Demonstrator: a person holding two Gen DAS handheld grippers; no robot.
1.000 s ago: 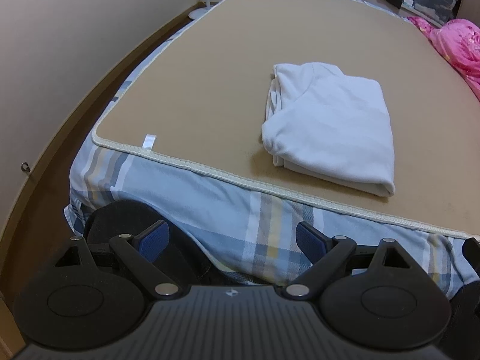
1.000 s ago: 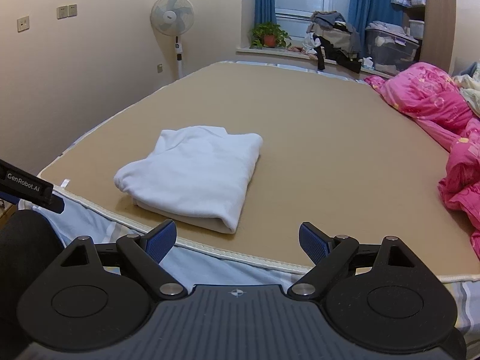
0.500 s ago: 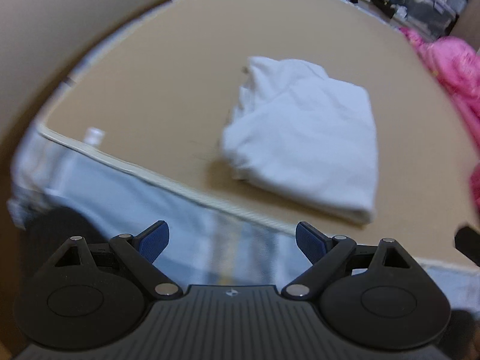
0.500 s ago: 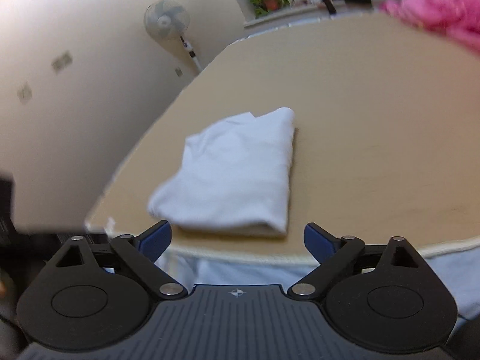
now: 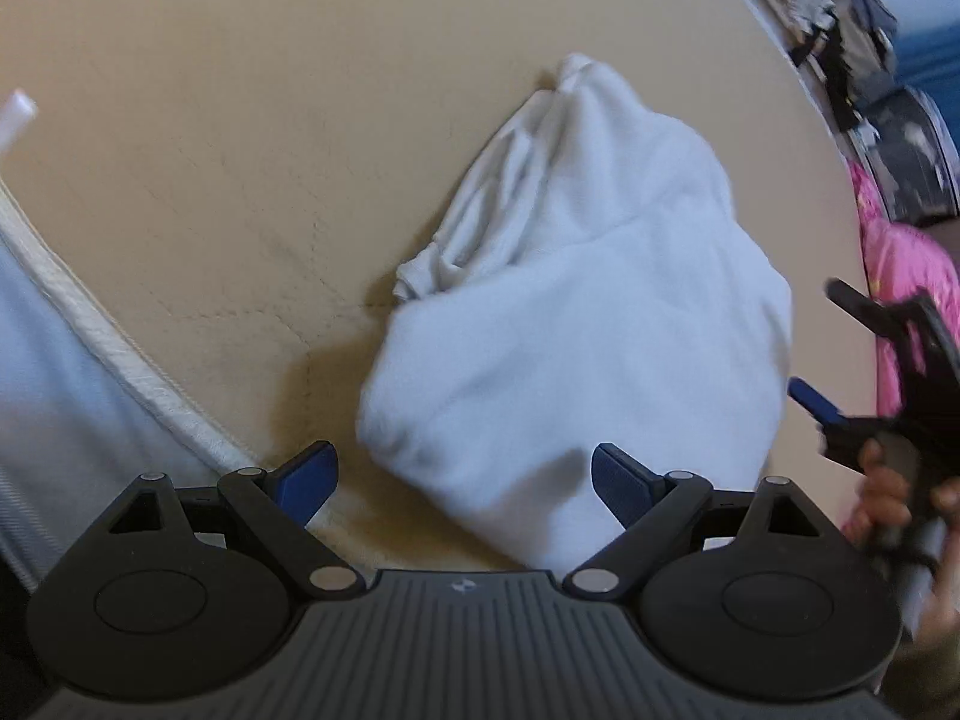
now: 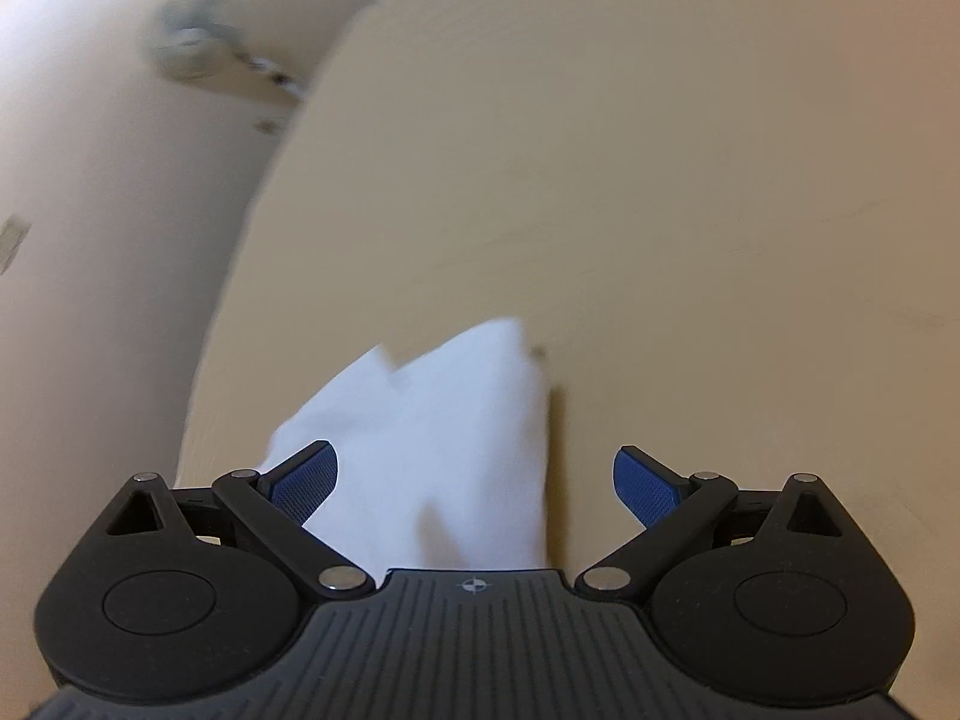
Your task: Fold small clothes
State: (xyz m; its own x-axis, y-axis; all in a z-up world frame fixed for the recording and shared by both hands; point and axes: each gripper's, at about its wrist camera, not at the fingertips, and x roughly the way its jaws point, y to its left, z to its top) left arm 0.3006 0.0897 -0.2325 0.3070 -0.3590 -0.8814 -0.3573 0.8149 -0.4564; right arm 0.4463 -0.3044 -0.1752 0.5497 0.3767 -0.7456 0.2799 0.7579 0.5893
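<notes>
White folded garment [image 5: 576,324] lies on tan bed cover [image 5: 240,150] near bed's front edge. Left gripper [image 5: 462,471] jaws wide open, empty, over garment's near end. Right gripper [image 6: 474,474] jaws wide open, empty, above garment's right edge.

No readable text, brand, number or sign appears in either view. The only mark is a small round emblem, with no letters, at the front centre edge of each gripper body: one on the left gripper [image 5: 461,468] and one on the right gripper [image 6: 474,474]. A small white tag [image 5: 15,114] at the left edge of the bed cover is too blurred to tell whether anything is printed on it.
</notes>
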